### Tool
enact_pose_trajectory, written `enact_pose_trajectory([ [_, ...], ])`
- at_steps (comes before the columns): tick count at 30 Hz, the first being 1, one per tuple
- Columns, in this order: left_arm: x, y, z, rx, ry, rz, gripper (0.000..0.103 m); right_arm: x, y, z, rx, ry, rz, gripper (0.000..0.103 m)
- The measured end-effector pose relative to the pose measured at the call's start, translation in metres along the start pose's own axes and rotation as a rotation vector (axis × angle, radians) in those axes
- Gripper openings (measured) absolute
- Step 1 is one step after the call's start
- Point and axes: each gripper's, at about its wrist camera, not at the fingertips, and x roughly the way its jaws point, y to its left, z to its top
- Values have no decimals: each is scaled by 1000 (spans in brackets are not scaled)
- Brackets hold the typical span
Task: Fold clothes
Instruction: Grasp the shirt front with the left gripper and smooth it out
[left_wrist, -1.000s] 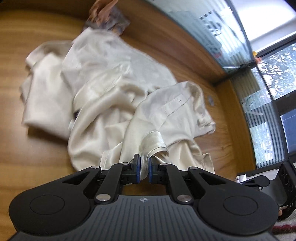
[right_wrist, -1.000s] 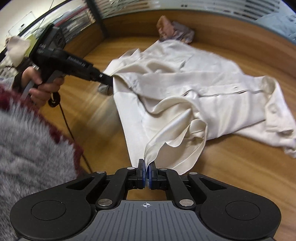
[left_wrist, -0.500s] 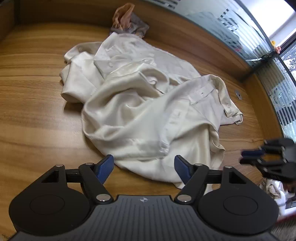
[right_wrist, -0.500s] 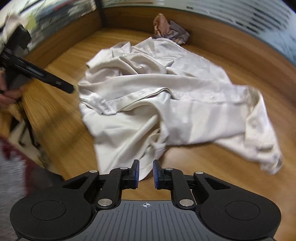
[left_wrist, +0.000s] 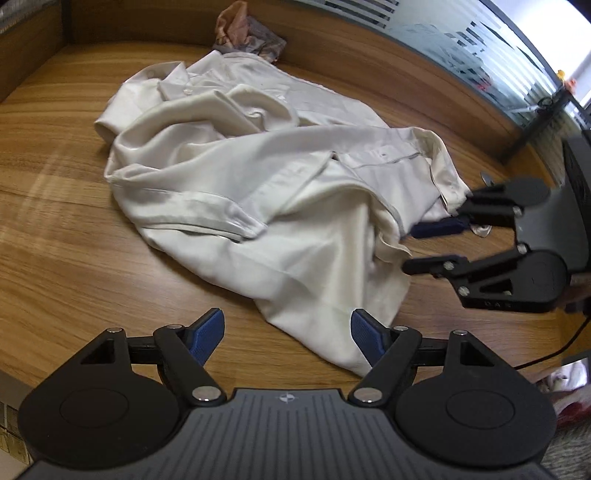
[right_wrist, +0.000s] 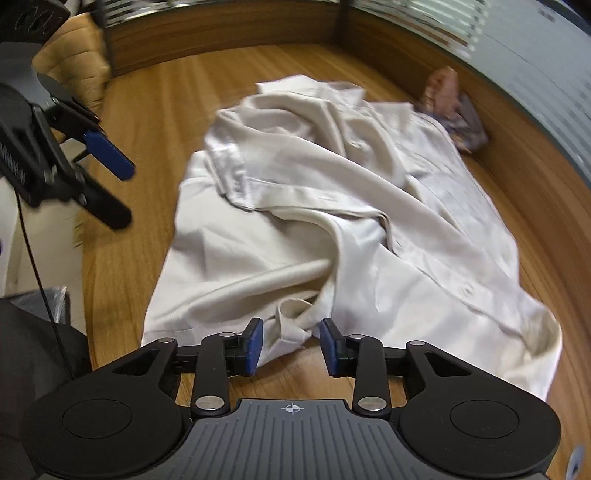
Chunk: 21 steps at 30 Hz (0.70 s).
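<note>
A cream button-up shirt (left_wrist: 258, 192) lies crumpled in loose folds on the wooden table (left_wrist: 66, 229). My left gripper (left_wrist: 287, 328) stands wide open over the near hem, and the cloth edge lies just inside its right pad, untouched. In the right wrist view the shirt (right_wrist: 332, 221) spreads away from my right gripper (right_wrist: 291, 343), whose jaws are opening. A small bunched fold of hem sits between its pads without being pressed. Each gripper shows in the other's view: the right gripper (left_wrist: 413, 247) at the shirt's right edge, the left gripper (right_wrist: 123, 195) off the shirt's left side.
A crumpled brown and grey cloth (left_wrist: 251, 33) sits against the raised wooden back edge (left_wrist: 369, 74), also visible as the brown cloth (right_wrist: 454, 107). Frosted glass stands behind it. A small metal disc (left_wrist: 487, 178) lies on the table's right. A tan cushion (right_wrist: 74, 66) is beyond the left end.
Both grippers were shut on shirt edges and have let go. The shirt has dropped into a heap. The left jaws spread wide and swung sideways; the right jaws are parting.
</note>
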Motion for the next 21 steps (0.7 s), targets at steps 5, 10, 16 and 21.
enact_pose_trajectory([
  [5,13,-39,-16,32,-25,48,81,8,1,-1,-80,10,23,30],
  [10,36,-65,-17,31,-58,105,77,12,-1,-5,-117,16,48,14],
  [16,67,-70,-14,-53,-23,174,8,-3,-9,-7,-106,1,86,11],
  [21,45,-56,-17,-123,-77,225,0,-27,-14,-7,-67,-34,119,10],
])
